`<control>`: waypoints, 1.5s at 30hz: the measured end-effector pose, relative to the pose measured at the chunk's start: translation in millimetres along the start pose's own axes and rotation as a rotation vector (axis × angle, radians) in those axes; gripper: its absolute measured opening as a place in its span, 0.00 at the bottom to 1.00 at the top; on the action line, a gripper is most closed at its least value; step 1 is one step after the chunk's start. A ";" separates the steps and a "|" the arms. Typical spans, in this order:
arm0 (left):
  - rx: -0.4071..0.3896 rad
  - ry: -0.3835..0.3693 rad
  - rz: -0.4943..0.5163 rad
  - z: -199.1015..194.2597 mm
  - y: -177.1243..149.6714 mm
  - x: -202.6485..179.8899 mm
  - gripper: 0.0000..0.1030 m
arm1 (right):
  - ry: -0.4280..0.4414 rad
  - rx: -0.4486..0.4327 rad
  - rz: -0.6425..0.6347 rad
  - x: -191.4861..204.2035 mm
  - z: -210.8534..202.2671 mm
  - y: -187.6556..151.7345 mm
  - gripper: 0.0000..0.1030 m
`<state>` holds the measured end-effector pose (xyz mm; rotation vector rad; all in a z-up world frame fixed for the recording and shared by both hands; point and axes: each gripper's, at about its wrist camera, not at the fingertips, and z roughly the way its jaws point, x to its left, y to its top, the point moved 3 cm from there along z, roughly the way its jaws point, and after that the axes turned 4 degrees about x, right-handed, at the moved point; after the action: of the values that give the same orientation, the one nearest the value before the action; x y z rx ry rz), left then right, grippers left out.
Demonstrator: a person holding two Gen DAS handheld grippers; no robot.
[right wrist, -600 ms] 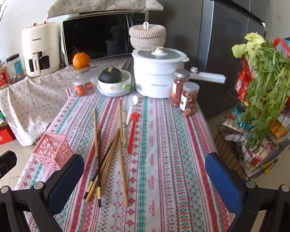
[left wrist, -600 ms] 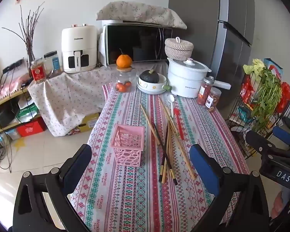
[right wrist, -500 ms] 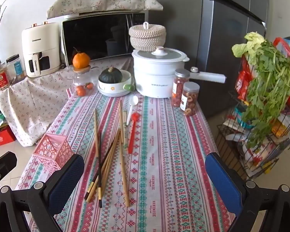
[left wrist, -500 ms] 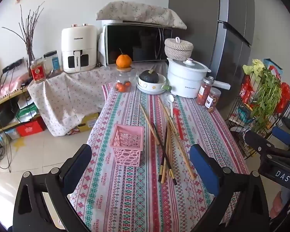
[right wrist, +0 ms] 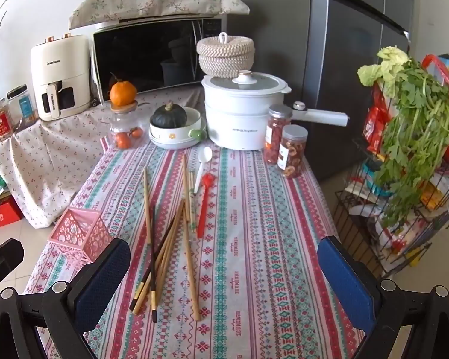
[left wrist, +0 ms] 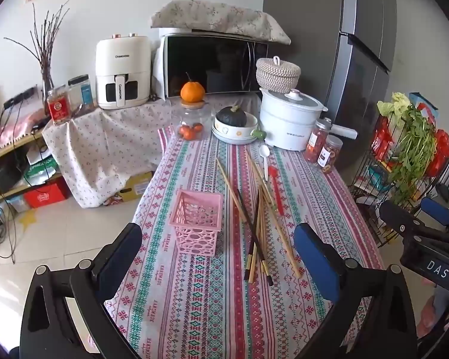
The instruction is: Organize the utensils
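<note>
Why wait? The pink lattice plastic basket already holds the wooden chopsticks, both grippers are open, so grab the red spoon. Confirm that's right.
Not quite. The pink lattice plastic basket holds nothing; the wooden chopsticks lie loose on the striped tablecloth beside it, as the left wrist view shows. Both grippers, left and right, are open, and the red spoon lies ungrasped.

A big grey fridge point(right wrist: 353, 68) is seen by the white wall point(left wrist: 104, 6). Left of it, a microwave point(right wrist: 152, 53) is set. A pale tiled floor point(left wrist: 54, 239) is seen below.
</note>
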<state>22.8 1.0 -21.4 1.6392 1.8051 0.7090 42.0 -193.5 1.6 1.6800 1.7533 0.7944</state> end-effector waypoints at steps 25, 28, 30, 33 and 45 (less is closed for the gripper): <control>-0.001 -0.007 -0.004 -2.4 1.3 -4.6 0.99 | 0.000 0.011 0.000 2.4 3.2 -1.8 1.00; 0.001 -0.009 -0.003 -2.8 0.8 -4.6 0.99 | 0.000 0.012 0.001 2.8 3.4 -2.2 1.00; 0.002 -0.009 -0.002 -2.9 0.9 -5.5 0.99 | 0.000 0.012 0.001 2.9 3.6 -2.3 1.00; 0.001 -0.010 -0.002 -2.9 0.2 -5.6 0.99 | 0.001 0.012 0.000 3.0 3.5 -2.4 1.00; -0.001 -0.009 -0.003 -3.1 -0.5 -5.2 0.99 | 0.004 0.022 0.003 6.2 5.2 -4.5 1.00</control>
<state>20.5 -4.2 -19.3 1.6360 1.8002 0.7005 42.7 -187.3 -5.1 1.6966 1.7693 0.7828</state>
